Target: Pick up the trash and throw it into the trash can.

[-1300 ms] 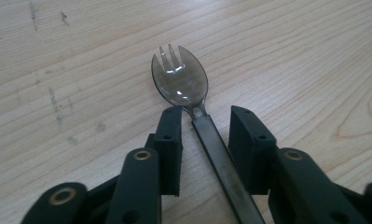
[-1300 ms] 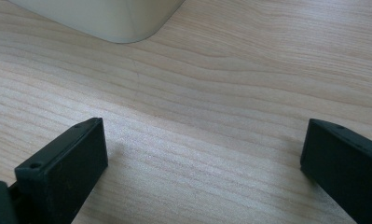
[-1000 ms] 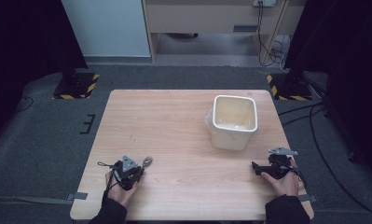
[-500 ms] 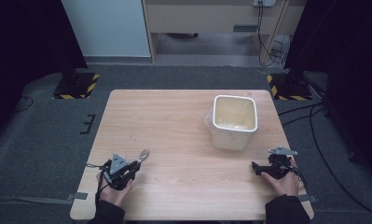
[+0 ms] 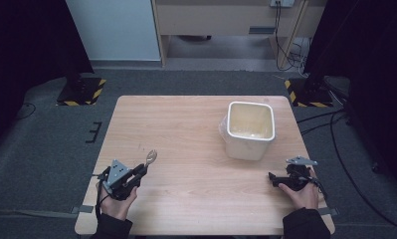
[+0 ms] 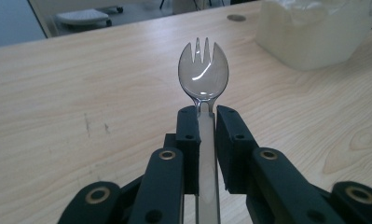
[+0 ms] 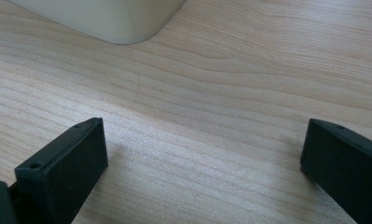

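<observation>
Since 1.0 s ago the left gripper (image 5: pixel 140 172) has slid slightly left along the near edge, away from the container (image 5: pixel 250 130), spork (image 6: pixel 203 77) still pinched. Jaws clamp the clear handle, bowl sticking out forward, above the table (image 5: pixel 186 129) and well apart from the container. Right gripper (image 5: pixel 271 178) sits near-right of the container, jaws spread wide, empty. Likely next: carry the spork to the container; keep it level, grip firm. Count: 1 spork, 1 container, 2 grippers.
</observation>
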A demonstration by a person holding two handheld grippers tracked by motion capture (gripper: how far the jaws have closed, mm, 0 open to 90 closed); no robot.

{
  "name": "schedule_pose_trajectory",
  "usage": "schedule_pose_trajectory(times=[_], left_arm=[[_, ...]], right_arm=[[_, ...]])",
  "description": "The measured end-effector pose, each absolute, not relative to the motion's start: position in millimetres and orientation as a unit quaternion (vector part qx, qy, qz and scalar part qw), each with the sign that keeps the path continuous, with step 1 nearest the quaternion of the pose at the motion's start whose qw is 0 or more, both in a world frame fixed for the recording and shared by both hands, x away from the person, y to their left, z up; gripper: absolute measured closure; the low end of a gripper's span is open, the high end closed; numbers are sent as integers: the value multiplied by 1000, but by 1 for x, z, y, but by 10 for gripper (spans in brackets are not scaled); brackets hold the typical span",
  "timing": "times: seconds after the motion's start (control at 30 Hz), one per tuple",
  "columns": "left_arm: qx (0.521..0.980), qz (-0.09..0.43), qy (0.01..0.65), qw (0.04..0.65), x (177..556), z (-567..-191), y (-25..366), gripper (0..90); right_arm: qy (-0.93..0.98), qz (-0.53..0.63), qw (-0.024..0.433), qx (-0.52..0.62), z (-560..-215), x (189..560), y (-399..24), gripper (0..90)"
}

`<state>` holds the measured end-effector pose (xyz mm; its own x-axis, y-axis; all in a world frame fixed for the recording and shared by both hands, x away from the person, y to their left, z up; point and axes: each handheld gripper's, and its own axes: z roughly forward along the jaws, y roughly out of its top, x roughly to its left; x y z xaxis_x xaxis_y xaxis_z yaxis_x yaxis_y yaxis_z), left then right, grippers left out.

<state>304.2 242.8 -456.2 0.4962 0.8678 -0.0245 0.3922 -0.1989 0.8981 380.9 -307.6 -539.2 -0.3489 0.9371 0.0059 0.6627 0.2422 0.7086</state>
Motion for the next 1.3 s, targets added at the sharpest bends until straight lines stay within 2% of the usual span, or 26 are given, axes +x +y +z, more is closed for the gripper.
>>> schedule_pose_trajectory(times=[0.6,0.9,1.3], left_arm=[[707,271,399,517,324,-407,214,794],[698,270,364,555,341,-373,183,794],[696,266,340,573,364,-354,145,794]], right_arm=[[758,317,217,527,-539,381,-308,7],[758,317,217,527,-539,381,-308,7],[757,317,216,528,-539,381,-307,7]])
